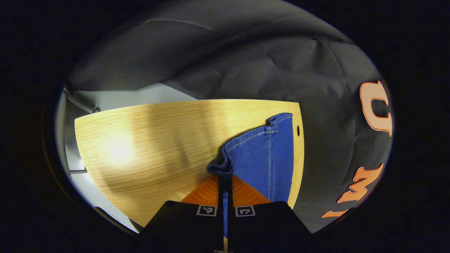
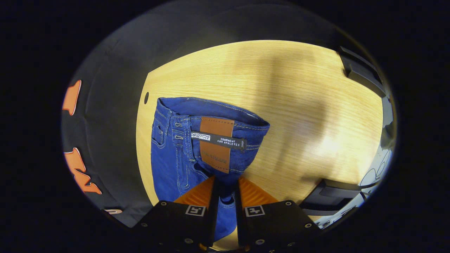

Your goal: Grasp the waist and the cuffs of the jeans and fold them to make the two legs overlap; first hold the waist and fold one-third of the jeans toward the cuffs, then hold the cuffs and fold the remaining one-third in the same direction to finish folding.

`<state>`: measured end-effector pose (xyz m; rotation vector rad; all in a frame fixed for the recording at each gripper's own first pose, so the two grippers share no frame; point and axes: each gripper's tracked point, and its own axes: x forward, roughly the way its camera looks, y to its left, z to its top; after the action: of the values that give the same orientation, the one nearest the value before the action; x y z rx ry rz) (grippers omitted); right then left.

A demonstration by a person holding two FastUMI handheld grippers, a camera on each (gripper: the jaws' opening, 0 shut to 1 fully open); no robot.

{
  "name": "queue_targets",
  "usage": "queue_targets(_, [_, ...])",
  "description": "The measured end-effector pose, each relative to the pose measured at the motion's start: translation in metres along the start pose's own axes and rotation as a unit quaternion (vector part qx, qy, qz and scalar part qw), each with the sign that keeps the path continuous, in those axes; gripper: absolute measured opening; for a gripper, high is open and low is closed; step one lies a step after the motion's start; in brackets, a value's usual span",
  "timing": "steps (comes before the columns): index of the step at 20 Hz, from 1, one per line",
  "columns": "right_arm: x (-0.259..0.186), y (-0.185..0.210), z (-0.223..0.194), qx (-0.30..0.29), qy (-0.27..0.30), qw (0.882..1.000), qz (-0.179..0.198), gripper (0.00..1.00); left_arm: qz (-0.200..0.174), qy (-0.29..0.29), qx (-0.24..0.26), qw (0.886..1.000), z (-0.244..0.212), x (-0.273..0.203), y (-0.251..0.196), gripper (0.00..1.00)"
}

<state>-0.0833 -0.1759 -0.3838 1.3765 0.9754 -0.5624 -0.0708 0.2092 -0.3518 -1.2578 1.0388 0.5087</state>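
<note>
Gripping the jeans [image 1: 262, 158] at both ends: left gripper [image 1: 225, 182] clenched on a bunched cuff edge just ahead of its fingertips, right gripper [image 2: 225, 186] clenched on the waistband directly below the leather patch [image 2: 215, 144], denim pinched between both fingers in each case. Lying on the wooden table [image 1: 147, 140], blue cloth running forward and to the right of the left tool, forward and to the left of the right tool. Judging the step: carrying waist and cuffs across to lay one leg over the other, first fold apparently under way or just settling; cannot tell whether the legs already overlap fully. Calling next for lowering both ends together, aligning the edges, keeping the denim taut between the tools, then releasing and regripping the waist for the one-third fold toward the cuffs.
</note>
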Motion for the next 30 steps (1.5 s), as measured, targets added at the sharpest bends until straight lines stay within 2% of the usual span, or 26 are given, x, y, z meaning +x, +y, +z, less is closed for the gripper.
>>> queue_targets(1, [0.012, 0.002, -0.001, 0.000, -0.002, 1.000, 0.001, 0.17, 0.007, -0.011, 0.008, 1.000, 0.002, -0.003, 0.002, 0.05])
queue_targets(2, [0.012, 0.003, -0.001, -0.003, -0.003, 1.000, 0.000, 0.16, 0.016, -0.015, 0.022, 1.000, 0.003, -0.003, 0.006, 0.01])
queue_targets(3, [0.014, 0.006, -0.002, 0.001, -0.004, 1.000, 0.003, 0.11, 0.014, -0.016, 0.036, 0.999, 0.002, -0.008, 0.002, 0.01])
queue_targets(6, [0.002, 0.011, 0.000, 0.000, -0.004, 0.999, 0.034, 0.11, 0.003, -0.037, 0.061, 0.997, 0.008, -0.023, -0.014, 0.01])
queue_targets(11, [-0.003, 0.014, 0.001, -0.025, -0.016, 0.999, 0.036, 0.11, -0.045, -0.044, 0.060, 0.996, 0.006, -0.043, -0.051, 0.01])
queue_targets(13, [-0.010, 0.014, 0.003, -0.033, -0.018, 0.998, 0.045, 0.10, -0.056, -0.042, 0.077, 0.995, 0.003, -0.048, -0.065, 0.01])
queue_targets(14, [-0.010, 0.012, 0.004, -0.030, -0.020, 0.999, 0.041, 0.06, -0.055, -0.040, 0.083, 0.994, 0.001, -0.050, -0.071, 0.01])
queue_targets(16, [-0.010, 0.021, 0.003, -0.020, -0.012, 0.998, 0.064, 0.06, -0.052, -0.045, 0.083, 0.994, 0.002, -0.053, -0.086, 0.01])
queue_targets(18, [-0.012, 0.023, 0.004, -0.010, -0.010, 0.997, 0.076, 0.06, -0.055, -0.054, 0.070, 0.995, 0.008, -0.058, -0.101, 0.01])
queue_targets(22, [-0.015, 0.033, 0.005, 0.019, -0.014, 0.997, 0.072, 0.06, -0.049, -0.067, 0.029, 0.996, 0.025, -0.061, -0.132, 0.01])
queue_targets(24, [-0.009, 0.043, 0.008, 0.036, -0.017, 0.996, 0.074, 0.06, -0.026, -0.071, 0.038, 0.996, 0.031, -0.059, -0.137, 0.01])
queue_targets(28, [-0.004, 0.072, 0.026, 0.066, -0.018, 0.996, 0.065, 0.05, -0.016, -0.081, 0.050, 0.995, 0.052, -0.050, -0.171, 0.01])
queue_targets(30, [0.003, 0.087, 0.032, 0.079, -0.013, 0.995, 0.056, 0.06, 0.001, -0.078, 0.067, 0.995, 0.061, -0.041, -0.185, 0.01])
